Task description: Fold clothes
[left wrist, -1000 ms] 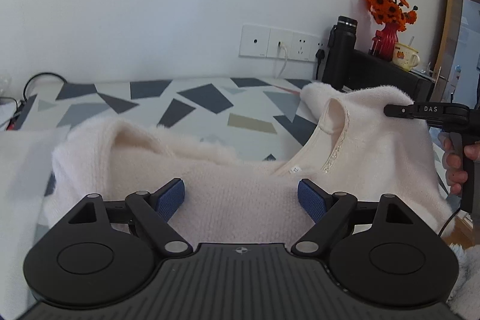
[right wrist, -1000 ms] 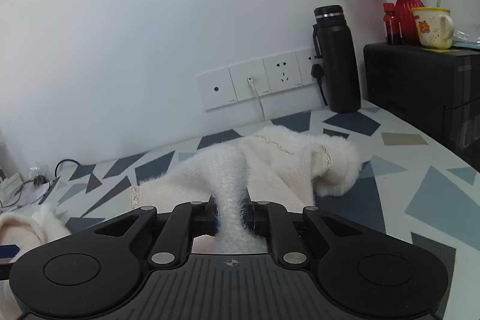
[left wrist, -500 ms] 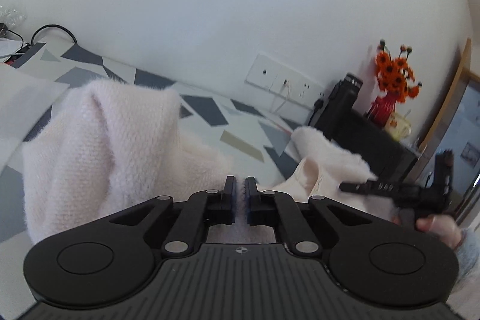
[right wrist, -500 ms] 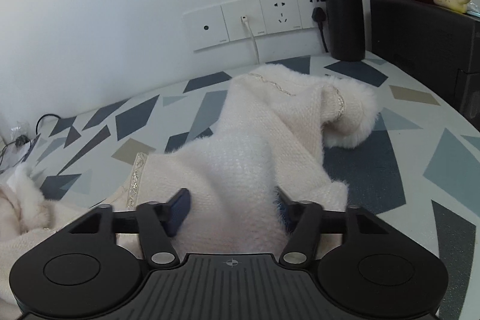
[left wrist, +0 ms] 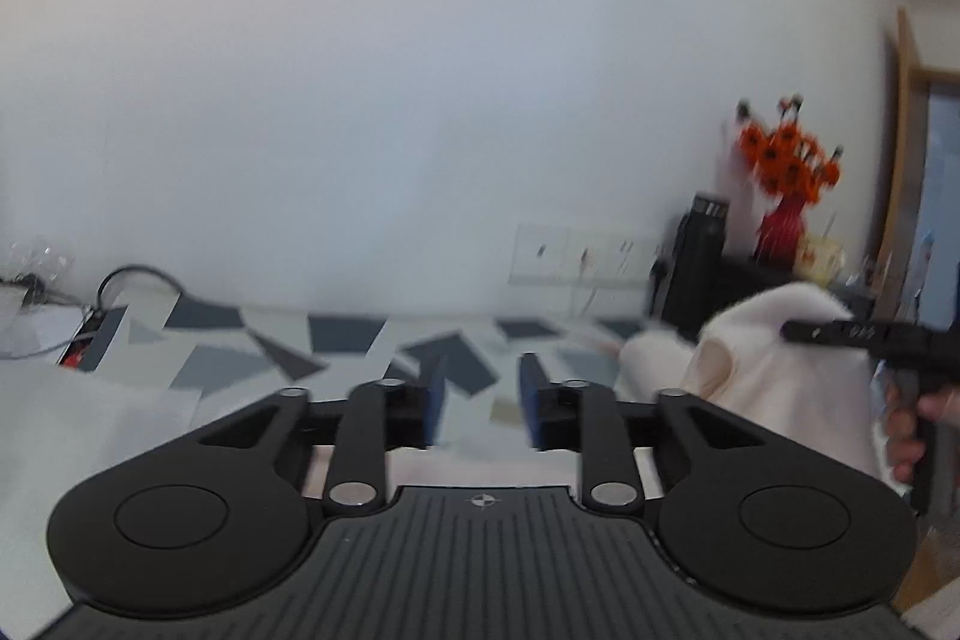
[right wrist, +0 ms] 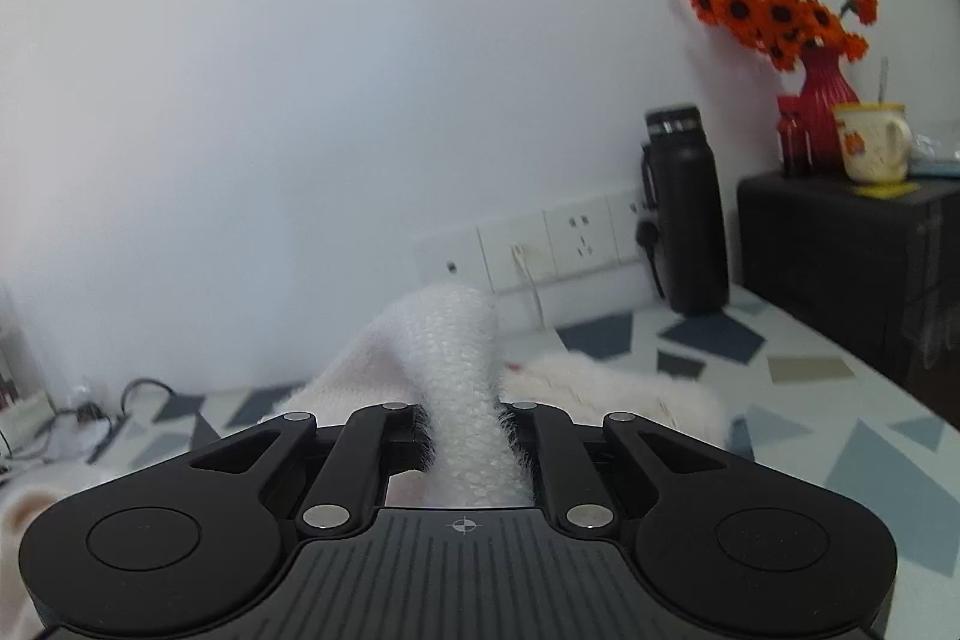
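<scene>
- Right gripper [right wrist: 465,430]: jaws clamped on a raised fold of the cream sweater [right wrist: 462,346], lifted above the patterned table [right wrist: 840,436].
- Left gripper [left wrist: 480,394]: jaws partly open, empty; sweater bulk lies to its right, nearer the right gripper.

The sweater [right wrist: 462,370] lies on the table [right wrist: 840,400] — flask [right wrist: 687,214] behind it, cabinet [right wrist: 852,268] right of the flask.

Ahead of us the patterned table [right wrist: 858,436] lies bare at the lower right of the right view. A black bottle [right wrist: 687,214] and black box [right wrist: 852,256] block the far right edge; cables [left wrist: 129,280] crowd the left side.
</scene>
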`<move>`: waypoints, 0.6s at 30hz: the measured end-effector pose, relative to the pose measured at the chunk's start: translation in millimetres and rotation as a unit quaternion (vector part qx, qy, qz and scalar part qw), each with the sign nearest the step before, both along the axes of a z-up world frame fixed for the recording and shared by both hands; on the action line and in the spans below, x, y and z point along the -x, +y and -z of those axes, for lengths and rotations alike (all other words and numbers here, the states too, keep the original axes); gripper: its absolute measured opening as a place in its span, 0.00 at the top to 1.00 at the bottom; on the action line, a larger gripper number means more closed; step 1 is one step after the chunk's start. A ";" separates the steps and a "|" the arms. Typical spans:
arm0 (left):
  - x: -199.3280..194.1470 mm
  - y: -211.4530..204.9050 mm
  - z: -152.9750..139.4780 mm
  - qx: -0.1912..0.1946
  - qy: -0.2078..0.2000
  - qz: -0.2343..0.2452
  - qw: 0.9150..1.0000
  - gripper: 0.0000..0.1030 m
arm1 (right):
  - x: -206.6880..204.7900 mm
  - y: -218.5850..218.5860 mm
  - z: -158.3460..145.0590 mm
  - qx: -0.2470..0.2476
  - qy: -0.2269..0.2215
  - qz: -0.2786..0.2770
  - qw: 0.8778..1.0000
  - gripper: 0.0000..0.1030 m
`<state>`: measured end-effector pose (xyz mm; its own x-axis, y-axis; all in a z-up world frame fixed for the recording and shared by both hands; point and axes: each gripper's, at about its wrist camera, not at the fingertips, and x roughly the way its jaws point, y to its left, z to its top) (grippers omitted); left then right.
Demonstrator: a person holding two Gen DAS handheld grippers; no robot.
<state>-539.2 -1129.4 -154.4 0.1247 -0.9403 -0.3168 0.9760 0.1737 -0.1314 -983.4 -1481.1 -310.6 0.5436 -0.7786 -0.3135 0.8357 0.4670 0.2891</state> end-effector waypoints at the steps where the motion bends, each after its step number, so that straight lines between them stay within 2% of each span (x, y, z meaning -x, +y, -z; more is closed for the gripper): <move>1: -0.7 -5.9 8.7 -0.021 0.005 0.009 1.000 0.31 | 1.1 -6.5 11.9 -0.029 0.008 0.005 1.000 0.91; 3: -2.1 -17.8 26.0 -0.063 0.014 0.026 0.998 0.29 | 6.1 -14.6 32.0 -0.083 0.005 0.009 0.997 0.91; 5: -2.6 -29.2 42.6 -0.103 0.021 0.044 0.994 0.17 | 6.0 -12.1 44.2 -0.093 0.018 0.007 0.995 0.90; 6: 2.6 -31.4 46.3 -0.104 0.011 0.056 0.993 0.08 | 4.9 -9.6 48.7 -0.093 0.028 0.006 0.995 0.88; 8: 14.2 -36.4 54.7 -0.112 -0.012 0.060 0.992 0.06 | -0.2 -5.6 50.1 -0.081 0.052 0.006 0.995 0.73; 9: 18.9 -42.0 58.4 -0.121 -0.016 0.062 0.991 0.06 | -3.7 -4.1 50.3 -0.076 0.065 0.004 0.995 0.69; 10: 23.0 -44.4 62.9 -0.122 -0.019 0.061 0.991 0.09 | -6.6 -2.7 51.2 -0.072 0.072 0.002 0.995 0.62; 11: 26.8 -46.3 67.1 -0.122 -0.022 0.059 0.991 0.17 | -9.5 -1.4 52.2 -0.068 0.079 -0.001 0.994 0.54; 12: 28.4 -44.6 69.5 -0.115 -0.022 0.052 0.992 0.48 | -12.1 -3.3 54.3 -0.069 0.089 -0.004 0.994 0.49; 13: 30.0 -42.9 71.8 -0.108 -0.023 0.045 0.993 0.73 | -15.2 -10.2 55.7 -0.075 0.098 -0.007 0.992 0.42; 14: 30.9 -40.9 73.7 -0.100 -0.020 0.039 0.994 0.81 | -18.0 -14.1 58.4 -0.083 0.106 -0.010 0.991 0.43; 15: 26.8 -36.9 72.3 -0.090 0.005 0.036 0.995 0.86 | -21.7 -18.9 60.9 -0.091 0.114 -0.014 0.989 0.46; 17: 20.4 -28.0 67.4 -0.063 0.037 0.027 0.997 0.89 | -26.7 -18.8 61.4 -0.086 0.121 -0.025 0.989 0.84; 18: 19.6 -22.0 59.4 -0.042 0.040 0.026 0.998 0.91 | -30.3 -16.8 57.6 -0.074 0.127 -0.026 0.989 0.92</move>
